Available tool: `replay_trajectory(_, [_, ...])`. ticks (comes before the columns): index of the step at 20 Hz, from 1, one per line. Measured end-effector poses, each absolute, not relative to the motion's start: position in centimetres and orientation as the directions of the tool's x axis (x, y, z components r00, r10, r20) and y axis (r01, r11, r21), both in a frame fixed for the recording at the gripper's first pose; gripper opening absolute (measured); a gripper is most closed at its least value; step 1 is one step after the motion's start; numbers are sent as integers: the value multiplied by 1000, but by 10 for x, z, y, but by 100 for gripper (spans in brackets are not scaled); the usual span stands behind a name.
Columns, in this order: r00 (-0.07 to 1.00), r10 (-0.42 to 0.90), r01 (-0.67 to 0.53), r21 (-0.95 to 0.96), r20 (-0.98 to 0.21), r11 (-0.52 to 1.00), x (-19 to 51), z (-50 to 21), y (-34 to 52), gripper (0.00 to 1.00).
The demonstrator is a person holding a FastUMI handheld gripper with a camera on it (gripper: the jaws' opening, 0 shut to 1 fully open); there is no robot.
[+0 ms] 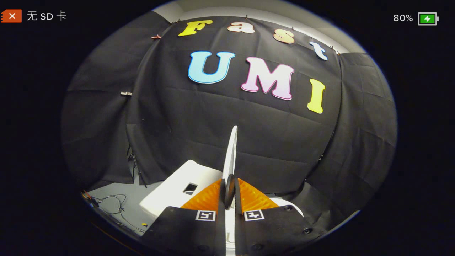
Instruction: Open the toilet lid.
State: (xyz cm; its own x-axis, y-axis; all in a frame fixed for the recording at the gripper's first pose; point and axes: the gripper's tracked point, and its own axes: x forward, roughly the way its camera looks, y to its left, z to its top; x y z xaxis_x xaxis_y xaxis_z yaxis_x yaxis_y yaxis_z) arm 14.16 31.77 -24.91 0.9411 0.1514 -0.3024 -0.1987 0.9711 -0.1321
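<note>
Black-draped booth, grey floor point(124, 209) with loose cables point(113, 202) far left: claw point(230, 193) clenched edge-on upon the white toilet lid point(231, 156), held raised near upright to swing it back, tank point(177, 188) left.

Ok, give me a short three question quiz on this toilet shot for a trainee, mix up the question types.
1. True or false: the hand-held gripper is shut on the lid.
2. How does the lid stand? A flat on the bowl; B raised, seen edge-on; C lying on the floor.
3. Fill in: the white tank lies to one side, beyond the fingers, with loose ______ on the floor beside it.

Key: 1 true, both fingers press on the lid's edge. 2 B. 3 cables.
</note>
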Motion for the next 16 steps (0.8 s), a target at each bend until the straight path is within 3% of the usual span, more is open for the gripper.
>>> replay_trajectory(16, [932, 168, -233, -175, -322, 956, 137, -256, 362, 17])
